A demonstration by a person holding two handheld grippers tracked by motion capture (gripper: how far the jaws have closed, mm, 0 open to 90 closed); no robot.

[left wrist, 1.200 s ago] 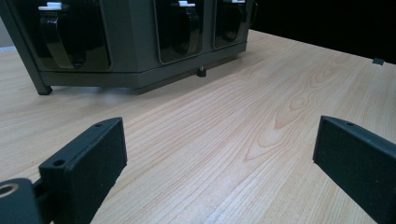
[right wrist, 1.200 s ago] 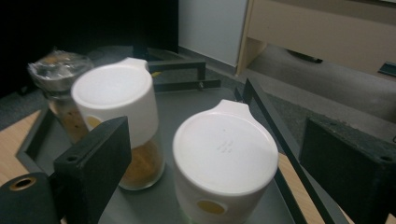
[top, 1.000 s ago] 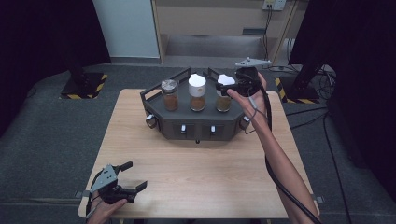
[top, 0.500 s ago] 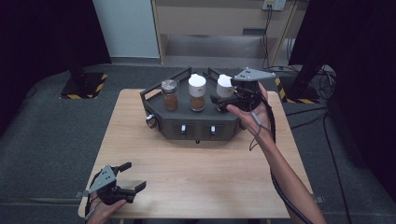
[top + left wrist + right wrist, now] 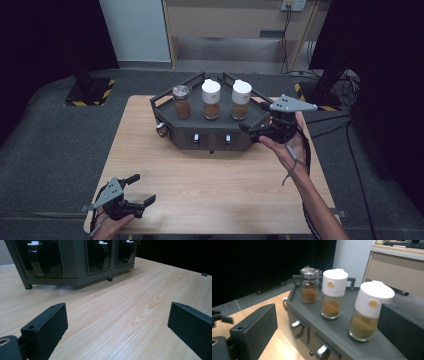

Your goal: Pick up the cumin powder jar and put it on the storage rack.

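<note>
A: Where does the work stand?

B: Three jars stand upright in a row on top of a dark rack (image 5: 260, 117) at the far side of the tabletop (image 5: 215, 195). The right jar (image 5: 241, 99), white-capped and part full of brown powder, is the one nearest the right tool (image 5: 251, 129).

A: Is that tool gripping it?

B: No. In the right gripper view its jaws stand wide apart with nothing between them; the right jar (image 5: 370, 311) sits just ahead, toward the right-hand jaw, untouched. It looks placed, with the tool just beside the rack's right end.

A: And the others?

B: The middle jar (image 5: 211, 98), also white-capped, and the left jar (image 5: 181, 101), metal-lidded, stand in line beside it.

A: The left tool?

B: The left tool (image 5: 139, 190) rests at the near left corner, open and empty, well apart from the rack. I'd judge little is left here, unless the drawers below come next.
</note>
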